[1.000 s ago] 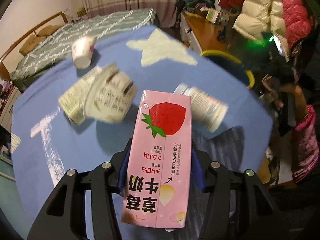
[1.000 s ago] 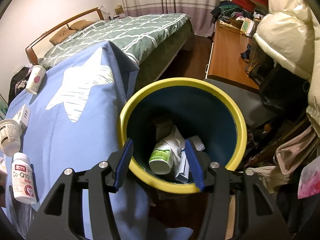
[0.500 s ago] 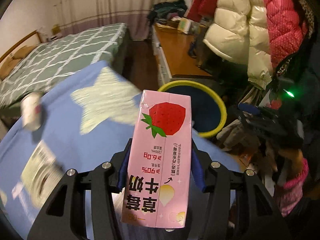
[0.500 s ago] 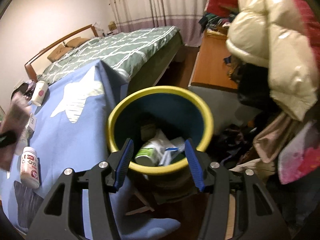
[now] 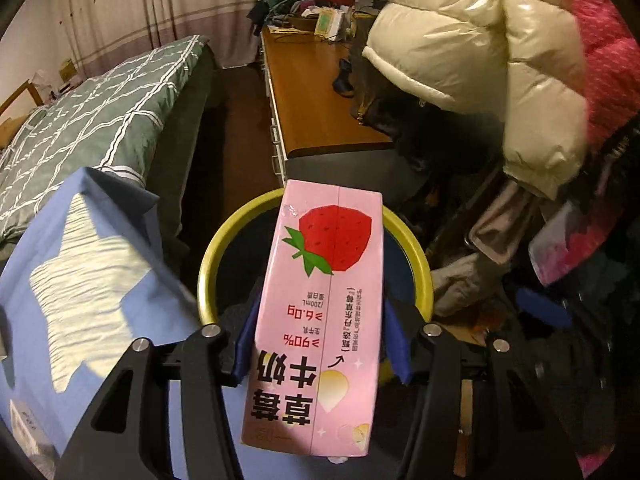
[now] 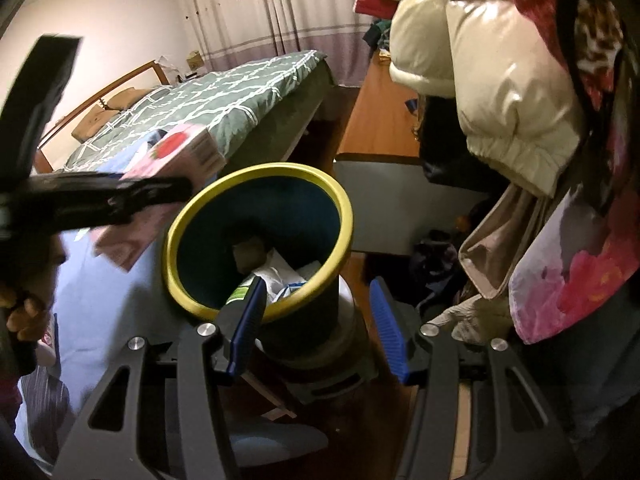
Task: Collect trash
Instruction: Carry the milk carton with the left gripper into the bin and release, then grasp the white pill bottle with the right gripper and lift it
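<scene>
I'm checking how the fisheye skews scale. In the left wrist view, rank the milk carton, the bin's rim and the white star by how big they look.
1. Milk carton, though nearness to the camera inflates it.
2-3. White star and bin's rim look alike; the carton hides part of the rim, so unranked.

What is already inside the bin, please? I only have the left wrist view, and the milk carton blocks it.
Observer: In the right wrist view the bin holds white wrappers and a green-labelled container.
Operator: Is the carton above the opening?
Observer: From that side the pink carton sits at the bin's left rim, partly over the blue cloth. I cannot tell whether it would clear the rim. The left gripper has its jaws opening, with the carton between them.
Operator: Is the right gripper free?
Observer: Yes, the right gripper is open and empty, at the bin's near side.
</scene>
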Demonstrator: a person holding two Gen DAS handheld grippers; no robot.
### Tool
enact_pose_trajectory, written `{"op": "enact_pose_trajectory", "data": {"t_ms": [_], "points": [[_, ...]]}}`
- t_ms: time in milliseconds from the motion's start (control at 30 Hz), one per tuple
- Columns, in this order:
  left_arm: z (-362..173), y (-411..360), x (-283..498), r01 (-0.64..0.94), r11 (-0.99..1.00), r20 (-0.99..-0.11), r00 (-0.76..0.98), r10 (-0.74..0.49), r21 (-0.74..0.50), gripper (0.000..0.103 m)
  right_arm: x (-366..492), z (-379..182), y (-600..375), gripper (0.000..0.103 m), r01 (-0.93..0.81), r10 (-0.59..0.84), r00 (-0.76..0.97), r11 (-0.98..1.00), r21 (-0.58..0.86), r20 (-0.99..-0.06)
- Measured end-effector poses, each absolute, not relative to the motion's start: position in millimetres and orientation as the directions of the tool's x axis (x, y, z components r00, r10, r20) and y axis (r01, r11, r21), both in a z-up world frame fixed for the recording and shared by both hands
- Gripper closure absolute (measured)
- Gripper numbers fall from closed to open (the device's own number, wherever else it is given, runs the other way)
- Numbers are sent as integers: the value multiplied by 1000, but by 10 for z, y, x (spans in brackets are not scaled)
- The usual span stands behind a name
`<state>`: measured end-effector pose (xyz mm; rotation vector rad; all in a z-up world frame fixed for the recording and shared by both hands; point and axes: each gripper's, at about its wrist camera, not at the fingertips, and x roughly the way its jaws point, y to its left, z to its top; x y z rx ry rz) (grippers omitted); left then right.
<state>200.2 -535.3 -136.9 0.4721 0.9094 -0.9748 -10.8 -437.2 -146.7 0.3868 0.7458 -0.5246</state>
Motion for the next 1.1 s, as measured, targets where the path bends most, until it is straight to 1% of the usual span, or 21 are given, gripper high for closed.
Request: {"op": "enact_pose_trajectory", "data": {"t_ms": [33, 67, 133, 200, 300, 500, 600, 700, 833, 900, 1000, 1100], "points": [[-1383, -5400, 2013, 858, 513, -827, 265, -497, -33, 20, -101, -1485, -4383, 52, 577, -306, 616, 803, 151, -726], [-1382, -5434, 2028, 852, 523, -819, 289, -496, -16, 17, -104, -1493, -4379, 52, 576, -304, 616, 803, 152, -727], [-1351, -5419, 2049, 843, 537, -812, 312, -494, -2, 17, -102, -1504, -4375, 52, 573, -298, 618, 804, 157, -728], [-1281, -5329, 2046, 841, 540, -805, 302, -511, -28, 17, -77, -1510, -4351, 52, 568, -291, 620, 807, 161, -729], [-1107, -4979, 2041, 831, 554, -785, 307, -539, -55, 17, -21, -1518, -4298, 52, 553, -275, 623, 817, 164, -732], [-780, -3928, 2036, 766, 632, -730, 364, -579, -120, 14, 173, -1550, -4003, 52, 481, -207, 639, 859, 176, -740], [-678, -3315, 2010, 721, 683, -700, 429, -570, -114, 14, 293, -1540, -3793, 52, 429, -163, 648, 885, 179, -744], [-620, -2647, 1982, 638, 762, -671, 515, -533, -115, 10, 402, -1510, -3562, 52, 380, -131, 655, 908, 175, -744], [-682, -1799, 1922, 490, 869, -646, 639, -417, -76, 10, 538, -1464, -3273, 52, 299, -62, 668, 935, 191, -742], [-746, -1441, 1918, 425, 902, -642, 672, -368, -72, 10, 592, -1422, -3102, 52, 242, -7, 678, 946, 214, -735], [-908, -931, 1938, 313, 946, -652, 702, -286, -78, 10, 624, -1339, -2855, 52, 145, 85, 692, 957, 253, -717], [-1121, -537, 1970, 210, 972, -686, 693, -223, -103, 10, 632, -1263, -2621, 51, 60, 165, 701, 956, 288, -693]]}}
